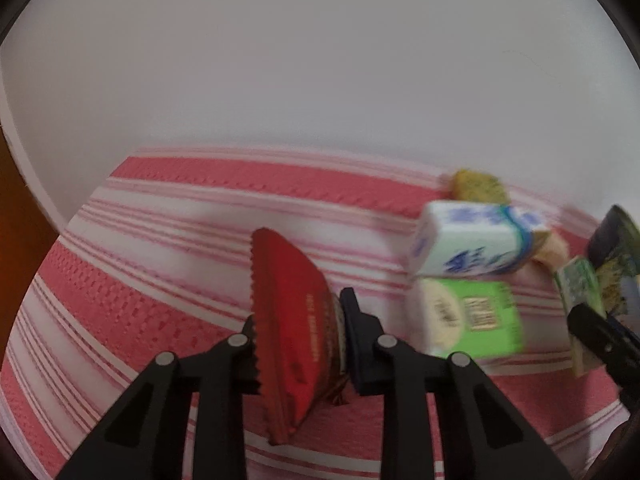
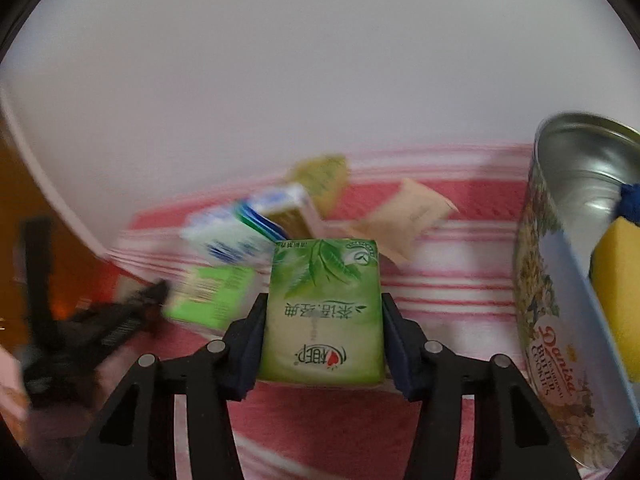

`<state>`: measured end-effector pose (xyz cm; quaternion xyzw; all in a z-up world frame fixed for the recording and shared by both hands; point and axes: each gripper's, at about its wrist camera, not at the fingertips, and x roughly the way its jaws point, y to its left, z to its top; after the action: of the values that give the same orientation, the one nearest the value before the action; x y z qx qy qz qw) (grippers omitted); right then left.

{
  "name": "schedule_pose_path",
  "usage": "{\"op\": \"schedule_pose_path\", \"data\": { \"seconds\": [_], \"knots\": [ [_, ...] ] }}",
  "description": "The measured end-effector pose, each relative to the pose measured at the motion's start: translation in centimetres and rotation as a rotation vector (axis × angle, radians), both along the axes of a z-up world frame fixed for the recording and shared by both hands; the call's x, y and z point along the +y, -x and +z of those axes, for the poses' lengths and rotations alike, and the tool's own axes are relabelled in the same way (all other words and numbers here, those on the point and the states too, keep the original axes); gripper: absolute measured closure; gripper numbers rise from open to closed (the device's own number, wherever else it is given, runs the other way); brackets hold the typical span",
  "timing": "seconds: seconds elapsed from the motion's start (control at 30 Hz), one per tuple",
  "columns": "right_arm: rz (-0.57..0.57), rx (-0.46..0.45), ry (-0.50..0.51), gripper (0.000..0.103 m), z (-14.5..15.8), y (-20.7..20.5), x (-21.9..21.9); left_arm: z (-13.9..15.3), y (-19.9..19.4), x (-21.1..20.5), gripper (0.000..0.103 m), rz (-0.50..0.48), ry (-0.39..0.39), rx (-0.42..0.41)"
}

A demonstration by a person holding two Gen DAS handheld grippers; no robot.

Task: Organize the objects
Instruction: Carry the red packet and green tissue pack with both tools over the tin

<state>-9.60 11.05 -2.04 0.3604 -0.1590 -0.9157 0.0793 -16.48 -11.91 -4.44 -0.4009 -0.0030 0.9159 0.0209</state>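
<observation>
My left gripper (image 1: 300, 312) is shut on a red snack packet (image 1: 288, 320) with a serrated edge, held on edge above the red-and-white striped cloth (image 1: 140, 272). In the right wrist view my right gripper (image 2: 324, 300) has a green tissue pack (image 2: 324, 320) between its fingers, with both blue pads pressed on its sides. That pack (image 1: 580, 284) and the right gripper's fingers (image 1: 600, 340) also show at the right edge of the left wrist view. The left gripper's fingers (image 2: 132, 312) are a dark blur at the left.
A blue-and-white tissue pack (image 1: 476, 240) lies on another green pack (image 1: 468, 316), with a yellow packet (image 1: 478, 186) behind. A beige sachet (image 2: 404, 216) lies further back. An open cookie tin (image 2: 560, 320) at the right holds a yellow sponge (image 2: 616, 280). A white surface lies beyond the cloth.
</observation>
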Motion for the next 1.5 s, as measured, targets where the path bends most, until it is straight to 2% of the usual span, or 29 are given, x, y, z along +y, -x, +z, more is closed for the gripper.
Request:
{"op": "schedule_pose_path", "data": {
  "seconds": [0.1,0.2,0.27,0.5,0.7,0.77,0.9,1.1,1.5],
  "knots": [
    [0.039,0.124,0.022,0.048,2.0,-1.9,0.4,1.3,-1.0,0.6,0.078,-0.022,-0.031,0.075],
    [0.017,0.202,-0.018,0.048,3.2,-3.4,0.4,2.2,-2.2,1.8,0.078,-0.041,-0.029,0.148],
    [-0.019,0.236,-0.077,0.048,3.6,-4.0,0.5,2.9,-3.1,3.0,0.078,-0.048,-0.023,0.189],
    [-0.083,0.294,-0.149,0.048,4.3,-6.4,1.7,3.9,-4.2,4.3,0.078,-0.081,-0.026,0.285],
    [-0.125,0.324,-0.206,0.048,4.3,-7.8,2.3,3.6,-4.4,5.7,0.078,-0.092,0.023,0.282],
    [-0.13,0.33,-0.216,0.048,4.5,-9.6,3.0,3.4,-4.6,6.0,0.078,-0.093,0.023,0.282],
    [-0.139,0.348,-0.226,0.048,4.3,-7.3,2.0,3.7,-5.0,6.3,0.078,-0.088,0.025,0.291],
    [-0.14,0.373,-0.235,0.048,4.9,-7.9,2.5,3.7,-5.5,6.8,0.078,-0.072,0.01,0.288],
    [-0.165,0.395,-0.221,0.048,4.6,-8.6,6.4,4.1,-8.0,10.3,0.078,-0.118,0.007,0.317]
  ]
}}
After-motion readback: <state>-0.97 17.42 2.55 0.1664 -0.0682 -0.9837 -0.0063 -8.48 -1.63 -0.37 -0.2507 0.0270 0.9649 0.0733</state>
